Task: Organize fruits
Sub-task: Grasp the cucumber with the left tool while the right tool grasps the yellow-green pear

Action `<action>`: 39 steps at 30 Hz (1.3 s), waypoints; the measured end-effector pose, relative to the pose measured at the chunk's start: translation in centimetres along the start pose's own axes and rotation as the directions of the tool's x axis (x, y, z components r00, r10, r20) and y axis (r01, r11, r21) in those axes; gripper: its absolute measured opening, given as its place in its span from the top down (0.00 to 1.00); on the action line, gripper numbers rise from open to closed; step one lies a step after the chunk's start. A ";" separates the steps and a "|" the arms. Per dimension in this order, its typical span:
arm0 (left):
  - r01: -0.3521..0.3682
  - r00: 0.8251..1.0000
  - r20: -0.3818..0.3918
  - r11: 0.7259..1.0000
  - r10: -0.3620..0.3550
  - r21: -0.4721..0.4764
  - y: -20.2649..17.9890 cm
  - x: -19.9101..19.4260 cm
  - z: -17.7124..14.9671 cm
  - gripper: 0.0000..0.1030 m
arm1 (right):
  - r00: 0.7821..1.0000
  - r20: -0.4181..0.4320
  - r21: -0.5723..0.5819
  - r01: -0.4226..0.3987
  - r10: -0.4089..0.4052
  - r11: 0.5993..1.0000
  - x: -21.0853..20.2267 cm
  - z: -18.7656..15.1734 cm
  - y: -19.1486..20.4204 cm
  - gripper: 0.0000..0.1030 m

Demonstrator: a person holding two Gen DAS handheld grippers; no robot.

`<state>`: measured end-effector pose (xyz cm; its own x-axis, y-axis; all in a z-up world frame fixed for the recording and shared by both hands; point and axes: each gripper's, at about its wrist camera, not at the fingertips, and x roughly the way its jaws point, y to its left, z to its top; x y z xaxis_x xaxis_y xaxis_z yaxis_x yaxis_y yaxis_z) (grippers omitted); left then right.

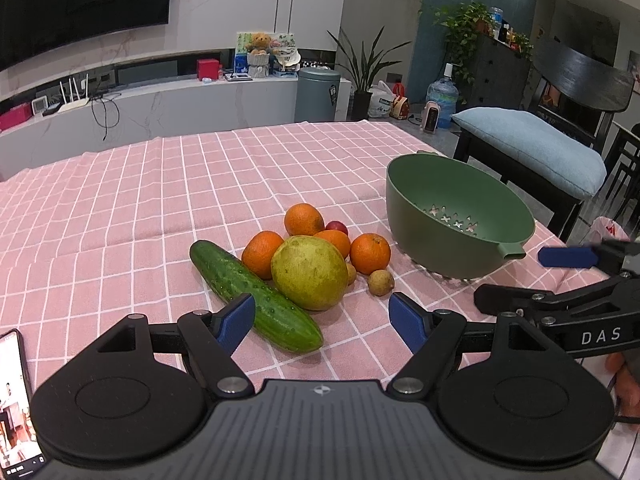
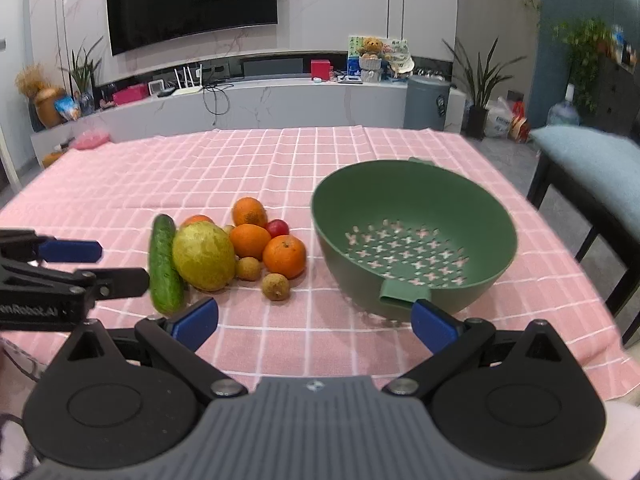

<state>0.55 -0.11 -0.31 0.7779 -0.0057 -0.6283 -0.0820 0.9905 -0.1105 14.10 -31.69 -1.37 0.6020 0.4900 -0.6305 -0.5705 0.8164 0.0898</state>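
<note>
A pile of produce lies on the pink checked tablecloth (image 1: 120,208): a cucumber (image 1: 252,294), a large yellow-green fruit (image 1: 309,272), several oranges (image 1: 370,253), a small red fruit (image 1: 336,226) and small brown fruits (image 1: 381,282). A green colander bowl (image 1: 456,216) stands empty to their right. My left gripper (image 1: 322,322) is open just before the cucumber and the big fruit. My right gripper (image 2: 316,322) is open, low over the cloth in front of the colander (image 2: 414,236), beside the pile (image 2: 248,250). Both grippers are empty.
A phone (image 1: 14,404) lies at the left near edge. A chair with a blue cushion (image 1: 532,144) stands right of the table. The right gripper's fingers (image 1: 568,257) show at the right of the left wrist view, the left gripper's fingers (image 2: 70,251) at the left of the right wrist view.
</note>
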 end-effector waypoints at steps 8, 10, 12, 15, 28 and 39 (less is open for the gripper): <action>-0.020 0.998 -0.067 0.995 0.014 -0.093 1.4 0.5 0.9 0.35 | 0.997 -0.007 0.007 -0.074 0.074 0.997 0.6 1.0 0.8 0.15; -0.036 0.993 -0.119 0.992 0.022 -0.119 1.9 1.1 1.4 0.47 | 0.995 0.000 -0.016 -0.102 0.102 0.995 0.8 1.5 1.3 0.22; -0.037 0.990 -0.142 0.989 0.017 -0.140 2.4 1.4 1.8 0.52 | 0.991 0.008 -0.034 -0.137 0.137 0.990 1.2 1.9 1.5 0.24; -0.047 0.984 -0.175 0.985 0.018 -0.166 3.1 2.0 2.6 0.59 | 0.984 0.028 -0.072 -0.172 0.174 0.982 1.9 2.8 2.0 0.24; -0.081 0.972 -0.233 0.924 -0.010 -0.374 8.2 6.3 2.9 0.60 | 0.965 -0.087 -0.172 -0.257 0.245 0.951 8.6 4.8 4.4 0.37; -0.054 0.975 -0.216 0.872 -0.061 -0.486 10.2 8.4 2.5 0.57 | 0.948 -0.123 -0.159 -0.310 0.293 0.937 11.7 4.6 5.4 0.37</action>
<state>7.76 10.23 -4.79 0.6285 -0.0952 -0.7720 -0.4161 0.7974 -0.4371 20.62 -20.10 -4.72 0.3346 0.6661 -0.6666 -0.8102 0.5645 0.1575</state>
